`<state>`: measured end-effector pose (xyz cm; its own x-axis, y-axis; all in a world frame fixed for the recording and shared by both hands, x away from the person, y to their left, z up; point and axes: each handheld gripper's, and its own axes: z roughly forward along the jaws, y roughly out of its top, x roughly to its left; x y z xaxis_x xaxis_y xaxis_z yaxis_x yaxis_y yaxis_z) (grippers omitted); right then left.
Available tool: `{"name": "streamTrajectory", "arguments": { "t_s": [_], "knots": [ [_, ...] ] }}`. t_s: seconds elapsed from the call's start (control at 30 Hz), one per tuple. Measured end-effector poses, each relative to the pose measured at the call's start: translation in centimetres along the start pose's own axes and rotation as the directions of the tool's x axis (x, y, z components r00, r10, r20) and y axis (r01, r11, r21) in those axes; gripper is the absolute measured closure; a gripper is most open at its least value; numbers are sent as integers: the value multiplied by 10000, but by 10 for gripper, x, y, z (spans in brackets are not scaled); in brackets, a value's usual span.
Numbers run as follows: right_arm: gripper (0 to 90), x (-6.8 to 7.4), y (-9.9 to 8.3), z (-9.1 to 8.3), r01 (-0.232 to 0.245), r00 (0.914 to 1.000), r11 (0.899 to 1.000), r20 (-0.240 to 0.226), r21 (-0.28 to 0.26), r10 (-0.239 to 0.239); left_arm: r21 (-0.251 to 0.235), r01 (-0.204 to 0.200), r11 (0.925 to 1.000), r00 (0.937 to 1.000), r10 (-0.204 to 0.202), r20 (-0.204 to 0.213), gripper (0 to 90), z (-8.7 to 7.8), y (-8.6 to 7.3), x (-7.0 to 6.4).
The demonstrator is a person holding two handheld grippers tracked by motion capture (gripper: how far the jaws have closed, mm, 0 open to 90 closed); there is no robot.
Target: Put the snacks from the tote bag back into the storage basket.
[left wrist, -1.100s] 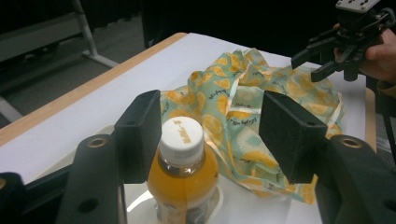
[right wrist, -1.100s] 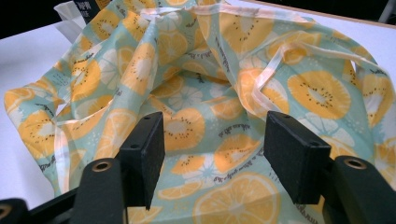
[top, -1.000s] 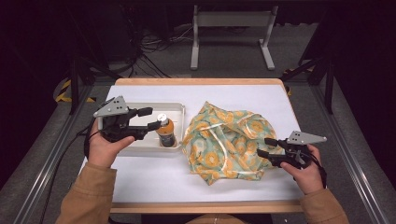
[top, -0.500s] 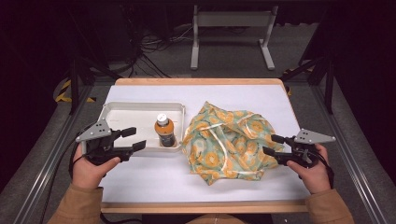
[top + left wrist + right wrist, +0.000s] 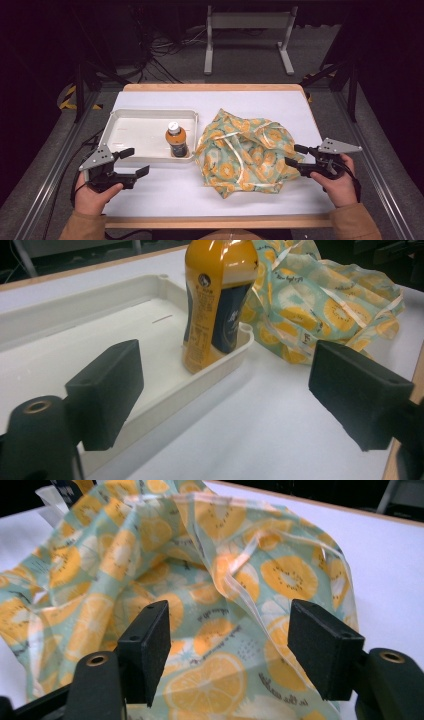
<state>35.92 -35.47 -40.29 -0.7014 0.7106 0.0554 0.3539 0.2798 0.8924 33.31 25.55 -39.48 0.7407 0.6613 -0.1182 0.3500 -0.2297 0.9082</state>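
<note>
Left gripper point(image 5: 131, 162): your jaws stand spread and empty, bottle point(image 5: 218, 300) upright ahead between them in the tray point(image 5: 116, 120)
Right gripper point(image 5: 299, 156): spread, bag point(image 5: 210, 595) just beyond the pads
Bottle: rigid, likely slick; grip the waist
Bag: limp, light; pinch a fold or handle strip

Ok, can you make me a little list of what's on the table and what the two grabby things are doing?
table: white top with a wooden edge
tray: white, on the table's left part
bottle: orange drink, upright in the tray's near right corner
bag: crumpled, orange-slice print, right of the tray
left gripper: open, holds nothing, near side of the tray
right gripper: open, fingers at the bag's right edge
</note>
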Motion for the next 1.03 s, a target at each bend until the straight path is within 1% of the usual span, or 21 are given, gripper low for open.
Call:
{"name": "streamTrajectory", "arguments": {
  "t_s": [0.03,0.07,0.1,0.13,0.17,0.2,0.23,0.27,0.33,0.37,0.5,0.57,0.63,0.67,0.7,0.73,0.77,0.83,0.93,0.97,1.03],
  "knots": [
    [334,-1,-1,1,-60,10000,9999,58,106,59,-20,9,10000,10000,-9,-12,129,0,-2,1],
    [327,-1,-2,1,-66,9999,9999,84,141,65,-60,275,9996,9996,-275,-22,115,1,-6,3],
    [324,-2,-3,2,-228,9997,9996,14,187,228,-12,388,9992,9992,-388,-107,100,2,-9,4],
    [324,-3,-4,3,-212,9998,9994,-1,260,212,14,386,9993,9991,-386,-187,85,3,-12,7],
    [324,-4,-5,3,-168,9999,9995,32,261,168,-23,549,9985,9979,-549,-333,68,4,-17,10],
    [324,-4,-6,4,-138,9999,9995,24,273,137,13,731,9973,9966,-730,-374,45,4,-21,12],
    [323,-5,-6,4,-139,9999,9996,10,258,139,13,731,9973,9966,-730,-374,24,4,-21,12],
    [322,-5,-7,4,-129,9999,9996,-10,231,129,137,920,9957,9936,-909,-667,14,6,-29,18],
    [323,-6,-8,4,-136,9999,9996,-49,243,137,343,1141,9929,9874,-1095,-1145,13,7,-38,24],
    [322,-6,-9,4,-148,9999,9996,-83,230,150,376,1254,9914,9846,-1197,-1272,14,8,-42,26],
    [258,-8,-12,6,-225,9997,9995,-49,201,226,48,1522,9883,9817,-1506,-1167,13,5,-49,30],
    [242,-8,-13,6,-300,9995,9994,-55,175,301,-38,1565,9877,9813,-1560,-1128,10,4,-51,31],
    [191,-9,-15,7,-346,9994,9991,-1,231,346,302,1306,9910,9843,-1260,-1234,10,5,-54,31],
    [189,-9,-16,7,-417,9991,9987,61,300,416,572,1255,9904,9848,-1175,-1277,10,6,-54,31],
    [186,-9,-17,7,-453,9989,9983,92,379,450,700,1227,9900,9839,-1121,-1389,10,6,-54,31],
    [172,-9,-17,8,-481,9988,9979,104,436,477,689,1322,9888,9808,-1205,-1533,10,7,-55,31],
    [147,-9,-18,8,-497,9987,9975,143,492,491,665,1371,9883,9799,-1254,-1554,10,7,-55,31],
    [136,-8,-18,8,-485,9987,9975,204,504,475,639,1396,9881,9808,-1292,-1461,10,7,-55,31],
    [104,-8,-19,6,-451,9988,9981,207,428,443,477,1294,9904,9841,-1224,-1287,10,7,-54,30],
    [85,-8,-19,5,-454,9988,9982,189,393,447,479,1186,9918,9857,-1118,-1257,10,8,-54,30],
    [59,-8,-19,4,-380,9993,9987,69,338,378,484,1141,9923,9848,-1065,-1375,10,8,-54,29]
  ]
}}
